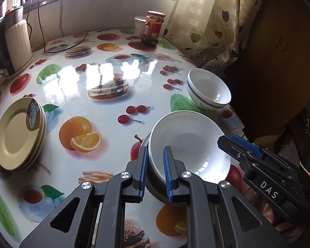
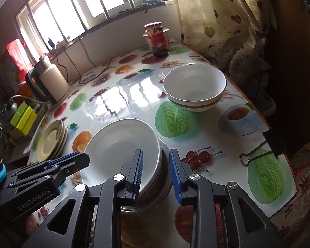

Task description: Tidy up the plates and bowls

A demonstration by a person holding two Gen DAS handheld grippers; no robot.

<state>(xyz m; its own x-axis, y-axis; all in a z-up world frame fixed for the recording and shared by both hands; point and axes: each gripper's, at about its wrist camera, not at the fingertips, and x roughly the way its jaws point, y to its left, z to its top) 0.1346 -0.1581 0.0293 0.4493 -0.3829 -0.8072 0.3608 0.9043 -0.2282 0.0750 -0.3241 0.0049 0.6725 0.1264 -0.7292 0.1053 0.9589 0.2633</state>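
A plain white bowl (image 1: 189, 144) (image 2: 122, 142) sits tilted inside a steel bowl (image 2: 162, 177) near the table's front edge. My left gripper (image 1: 156, 173) is shut on the white bowl's near rim, one finger inside and one outside. My right gripper (image 2: 156, 175) straddles the rims of both bowls on the other side, jaws apart. A blue-banded white bowl (image 1: 208, 90) (image 2: 194, 86) stands farther right. A stack of cream plates (image 1: 20, 133) (image 2: 51, 139) lies at the left.
A fruit-print tablecloth (image 1: 105, 76) covers the table. A kettle (image 1: 12, 45) with a cable stands at the back left, a sauce jar (image 1: 154, 28) and tub at the back. A curtain (image 1: 206, 20) hangs at the right. A binder clip (image 2: 256, 150) holds the cloth's right edge.
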